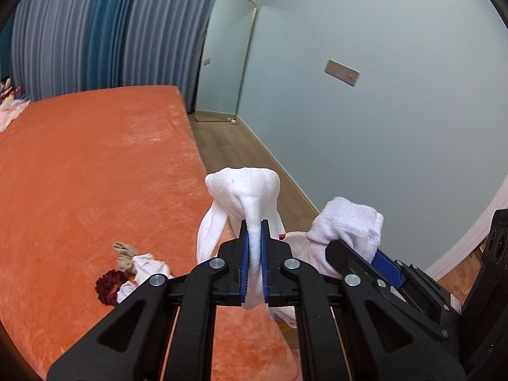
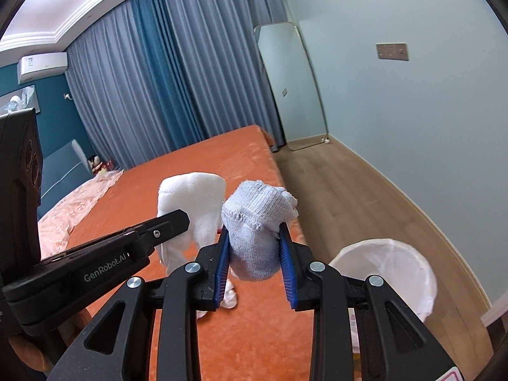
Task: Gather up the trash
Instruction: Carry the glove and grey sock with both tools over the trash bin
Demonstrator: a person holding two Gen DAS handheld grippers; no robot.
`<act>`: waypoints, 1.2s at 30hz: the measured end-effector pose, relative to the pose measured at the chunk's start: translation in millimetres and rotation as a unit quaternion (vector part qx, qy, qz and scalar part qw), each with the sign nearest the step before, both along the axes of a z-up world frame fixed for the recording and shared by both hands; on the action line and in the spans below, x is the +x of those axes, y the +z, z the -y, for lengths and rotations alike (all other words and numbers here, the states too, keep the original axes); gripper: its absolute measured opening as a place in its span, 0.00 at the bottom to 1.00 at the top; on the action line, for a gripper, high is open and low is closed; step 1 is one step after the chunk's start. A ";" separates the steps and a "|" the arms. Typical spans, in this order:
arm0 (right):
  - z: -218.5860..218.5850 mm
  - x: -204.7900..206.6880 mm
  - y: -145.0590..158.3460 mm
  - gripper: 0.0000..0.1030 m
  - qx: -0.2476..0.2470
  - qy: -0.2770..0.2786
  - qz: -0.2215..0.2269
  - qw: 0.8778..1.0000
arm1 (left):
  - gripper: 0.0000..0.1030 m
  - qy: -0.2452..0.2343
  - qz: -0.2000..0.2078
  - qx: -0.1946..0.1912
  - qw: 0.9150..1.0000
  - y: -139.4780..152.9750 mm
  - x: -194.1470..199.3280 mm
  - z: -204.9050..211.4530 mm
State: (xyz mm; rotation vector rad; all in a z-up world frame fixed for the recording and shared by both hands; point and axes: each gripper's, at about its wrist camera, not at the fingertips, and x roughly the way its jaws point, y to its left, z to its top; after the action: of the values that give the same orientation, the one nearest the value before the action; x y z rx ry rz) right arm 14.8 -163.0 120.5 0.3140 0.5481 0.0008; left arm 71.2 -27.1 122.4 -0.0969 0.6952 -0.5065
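I am working over the wide bed with the orange plush cover (image 1: 95,165), which is filling most of both views, with pale wooden floor (image 2: 343,190) running beside it to the light blue wall. Down on that floor, just beside the bed's edge, the round bin lined with a white plastic bag (image 2: 390,273) is standing open, and I am judging it to be where these pieces are going. My left claw (image 1: 254,254) is pinching a long white knitted sock (image 1: 244,197) near its middle, jaws nearly together, so the fabric is bunching above the pads and drooping below them, held up clear of the bed. My right claw (image 2: 254,254) is gripping a small pale grey ribbed sock (image 2: 257,219), balled up between the blue pads, jaws held partly apart by the bundle, also in the air over the bed's edge, near the bin. Both pieces are looking light, soft and floppy; they are folding wherever I take them, so I am judging a mid-length pinch on a thick fold as safest, since a thin edge could slide out. Lying on the bed near the left claw is a small heap: a dark red frilly scrunchie (image 1: 109,285), a crumpled white cloth (image 1: 149,265) and a beige knotted scrap (image 1: 124,254), close together, possibly touching.
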 end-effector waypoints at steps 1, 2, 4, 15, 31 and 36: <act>5.7 -3.0 1.5 0.27 0.000 -0.005 0.002 1.000 | 0.06 -0.005 0.001 0.001 1.000 1.5 -2.3 5.9; 12.0 -6.5 2.1 0.27 -0.001 -0.010 0.003 1.000 | 0.06 -0.012 0.002 0.001 1.000 3.1 -4.7 13.8; 23.0 -11.8 2.2 0.27 0.000 -0.021 0.004 1.000 | 0.06 -0.022 0.003 0.003 1.000 4.2 -8.4 25.8; 63.9 -26.7 -9.4 0.27 0.000 -0.065 0.001 0.998 | 0.06 -0.072 0.002 0.017 0.997 -4.3 -19.1 80.1; 99.3 -29.0 -39.2 0.27 0.005 -0.101 -0.024 0.995 | 0.06 -0.115 -0.018 0.028 0.993 -31.2 -4.1 130.4; 104.4 -30.6 -47.0 0.27 0.008 -0.107 -0.030 0.994 | 0.06 -0.120 -0.024 0.032 0.992 -38.1 0.5 140.7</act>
State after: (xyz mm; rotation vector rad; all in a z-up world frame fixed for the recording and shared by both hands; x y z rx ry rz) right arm -15.8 -267.5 73.6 0.3885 0.5728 -0.2126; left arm 71.7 -167.7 84.3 0.0353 0.7748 -0.7136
